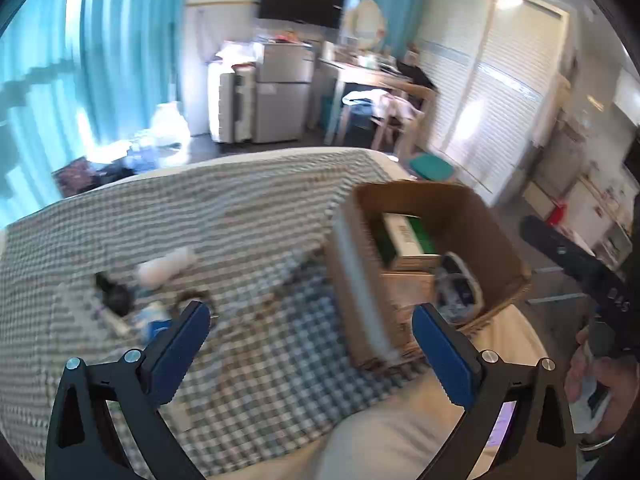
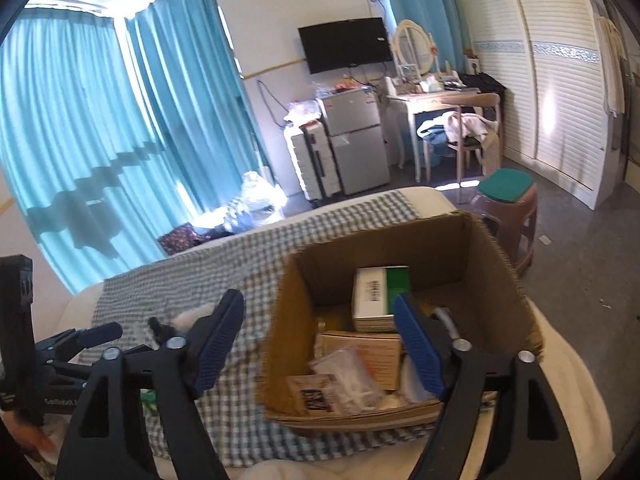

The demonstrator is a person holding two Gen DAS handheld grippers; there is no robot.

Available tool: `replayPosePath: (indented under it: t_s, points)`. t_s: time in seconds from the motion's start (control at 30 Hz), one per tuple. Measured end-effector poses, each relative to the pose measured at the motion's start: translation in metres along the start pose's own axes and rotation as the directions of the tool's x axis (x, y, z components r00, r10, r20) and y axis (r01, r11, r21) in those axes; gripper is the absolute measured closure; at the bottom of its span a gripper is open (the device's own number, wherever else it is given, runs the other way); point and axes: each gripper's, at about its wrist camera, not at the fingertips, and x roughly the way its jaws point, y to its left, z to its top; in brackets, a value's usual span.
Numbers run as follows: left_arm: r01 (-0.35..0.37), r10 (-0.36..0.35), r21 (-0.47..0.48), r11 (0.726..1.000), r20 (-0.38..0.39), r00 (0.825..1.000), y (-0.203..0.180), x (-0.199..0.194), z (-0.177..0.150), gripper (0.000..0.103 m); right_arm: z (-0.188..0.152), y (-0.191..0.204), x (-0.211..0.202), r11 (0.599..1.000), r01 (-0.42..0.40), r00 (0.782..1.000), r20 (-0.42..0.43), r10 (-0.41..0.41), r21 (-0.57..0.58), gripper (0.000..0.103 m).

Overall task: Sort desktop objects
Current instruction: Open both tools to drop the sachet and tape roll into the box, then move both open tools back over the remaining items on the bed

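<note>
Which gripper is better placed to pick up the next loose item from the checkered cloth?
Left. The left gripper, jaws open and empty, faces the white bottle on the cloth, while the right gripper hangs over the cardboard box.

Matt brown corrugated cardboard box (image 2: 492,276) with rough, frayed top edges. Inside it, a smooth paperboard carton (image 2: 380,292) printed white and green, and a crinkled clear plastic bag (image 2: 352,380). It rests on a soft woven cloth (image 1: 248,216) in a green-and-white check. The left gripper (image 1: 312,316) and right gripper (image 2: 320,324) have matt black plastic arms, ribbed blue rubbery pads (image 2: 218,344) and shiny metal screws (image 1: 132,356). A smooth white plastic bottle (image 1: 166,266) lies on the cloth.
</note>
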Motion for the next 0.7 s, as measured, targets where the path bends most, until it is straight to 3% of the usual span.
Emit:
replayPosePath:
  t_s: [0.1, 0.17, 0.27, 0.47, 0.6, 0.7]
  points:
    - [-0.101, 0.101, -0.008, 0.995, 0.067, 0.993, 0.042, -0.031, -0.021, 0.0, -0.011, 0.031, -0.002, 0.996, -0.082, 0.996, 0.038, 0.083, -0.023, 0.014]
    - [-0.192, 0.194, -0.024, 0.981, 0.106, 0.975, 0.073, -0.046, -0.036, 0.0, -0.019, 0.057, 0.003, 0.991, -0.126, 0.991, 0.043, 0.129, -0.052, 0.012]
    - [-0.291, 0.298, -0.089, 0.952, 0.078, 0.951, 0.117, -0.053, -0.052, 0.0, -0.032, 0.094, 0.017, 0.978, -0.189, 0.981, 0.017, 0.191, -0.09, 0.012]
    - [-0.346, 0.353, -0.285, 0.894, -0.028, 0.935, 0.187, -0.039, -0.087, 0.0, -0.072, 0.157, 0.058, 0.956, -0.262, 0.962, -0.109, 0.249, -0.129, 0.012]
    - [-0.37, 0.361, -0.333, 0.867, -0.089, 0.928, 0.215, -0.018, -0.118, 0.0, -0.104, 0.188, 0.081, 0.939, -0.27, 0.954, -0.191, 0.231, -0.215, 0.012]
    - [-0.378, 0.355, -0.327, 0.866, -0.129, 0.926, 0.22, 0.001, -0.134, 0.0, -0.127, 0.203, 0.107, 0.925, -0.294, 0.931, -0.29, 0.221, -0.24, 0.022]
